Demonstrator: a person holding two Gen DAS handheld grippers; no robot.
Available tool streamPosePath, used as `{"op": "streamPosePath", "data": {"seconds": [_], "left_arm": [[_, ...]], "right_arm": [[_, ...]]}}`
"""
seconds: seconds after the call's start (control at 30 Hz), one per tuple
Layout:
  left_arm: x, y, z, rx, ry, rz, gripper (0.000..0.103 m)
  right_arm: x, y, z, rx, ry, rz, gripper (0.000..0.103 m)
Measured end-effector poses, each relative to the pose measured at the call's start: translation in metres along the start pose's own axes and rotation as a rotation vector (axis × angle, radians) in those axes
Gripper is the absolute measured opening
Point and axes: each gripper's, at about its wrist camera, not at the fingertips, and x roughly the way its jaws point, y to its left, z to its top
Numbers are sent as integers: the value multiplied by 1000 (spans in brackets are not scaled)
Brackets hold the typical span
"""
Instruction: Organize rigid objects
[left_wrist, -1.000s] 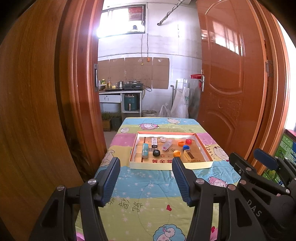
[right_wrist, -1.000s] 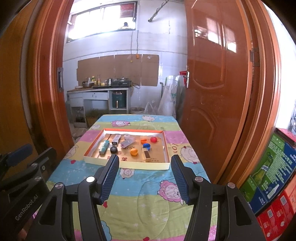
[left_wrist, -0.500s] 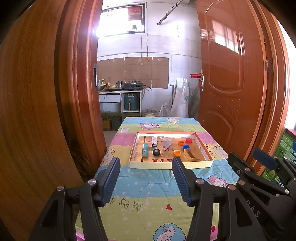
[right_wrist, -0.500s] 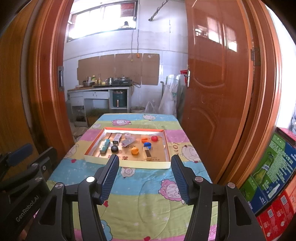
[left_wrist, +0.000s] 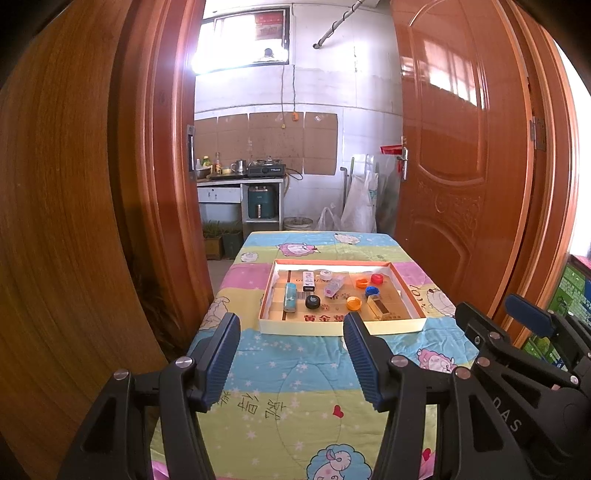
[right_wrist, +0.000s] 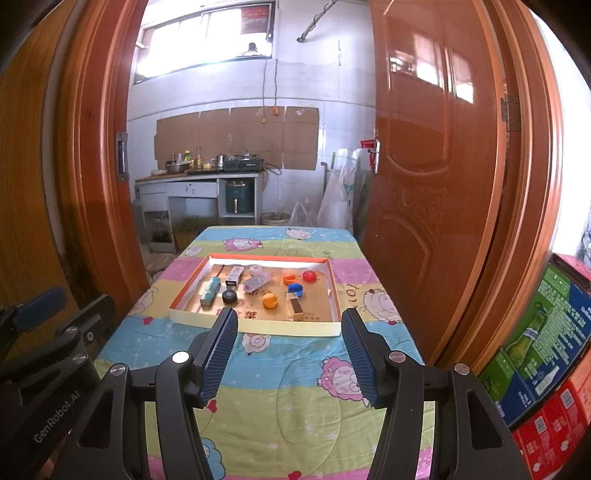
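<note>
A shallow cardboard tray (left_wrist: 341, 326) (right_wrist: 255, 326) lies on the far half of the table. It holds several small things: a teal case (left_wrist: 290, 296) (right_wrist: 209, 291), a black round cap (left_wrist: 312, 301) (right_wrist: 229, 296), orange caps (left_wrist: 354, 303) (right_wrist: 270, 300), a blue cap (left_wrist: 371, 291) (right_wrist: 295, 288), a red cap (left_wrist: 377, 278) (right_wrist: 309, 276) and a small brown box (left_wrist: 379, 306) (right_wrist: 295, 307). My left gripper (left_wrist: 291, 356) and my right gripper (right_wrist: 289, 352) are both open and empty, well short of the tray, above the near cloth.
The table wears a pastel cartoon cloth (left_wrist: 295, 398) (right_wrist: 288, 398). Wooden doors (left_wrist: 461, 166) (right_wrist: 436, 166) stand on both sides. Drink cartons (right_wrist: 546, 350) are stacked at the right. A kitchen counter (left_wrist: 240, 181) is beyond the table.
Both views have shifted only slightly; the tray sits a touch farther in the right wrist view. Both grippers stay open and empty.
</note>
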Motion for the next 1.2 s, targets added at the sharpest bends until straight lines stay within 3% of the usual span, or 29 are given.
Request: {"op": "streamPosePath", "data": {"seconds": [1.2], "left_arm": [[-2,-1,0,1,5,-4,58]], "right_arm": [[2,4,0,1,5,8,60]]}}
